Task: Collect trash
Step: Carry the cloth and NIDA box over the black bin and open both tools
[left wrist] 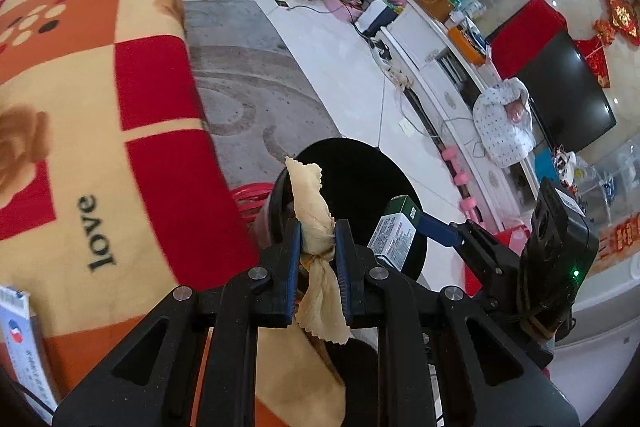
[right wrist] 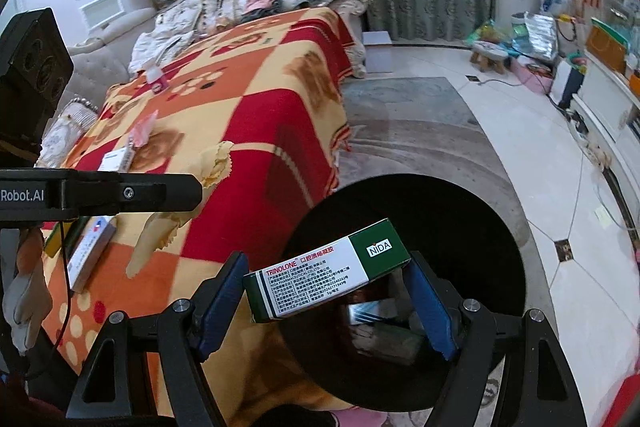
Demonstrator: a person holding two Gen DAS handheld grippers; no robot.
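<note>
Yellow, zigzag-edged soft cloth (left wrist: 316,223) is bunching between the left tool's (left wrist: 318,247) closed blue pads. The right tool (right wrist: 326,291) is clamping a green-and-white cardboard medicine box (right wrist: 326,273) lengthwise above the round black bin (right wrist: 472,227) beside the checkered fleece blanket (right wrist: 240,115).

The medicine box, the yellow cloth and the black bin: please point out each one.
medicine box (right wrist: 326,273), right wrist view, its white printed side.
yellow cloth (left wrist: 316,223), left wrist view, its pinched middle.
black bin (right wrist: 500,227), right wrist view, its dark inner wall.

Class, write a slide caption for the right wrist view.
Right claw holds a green-and-white medicine box over the black bin.
</note>
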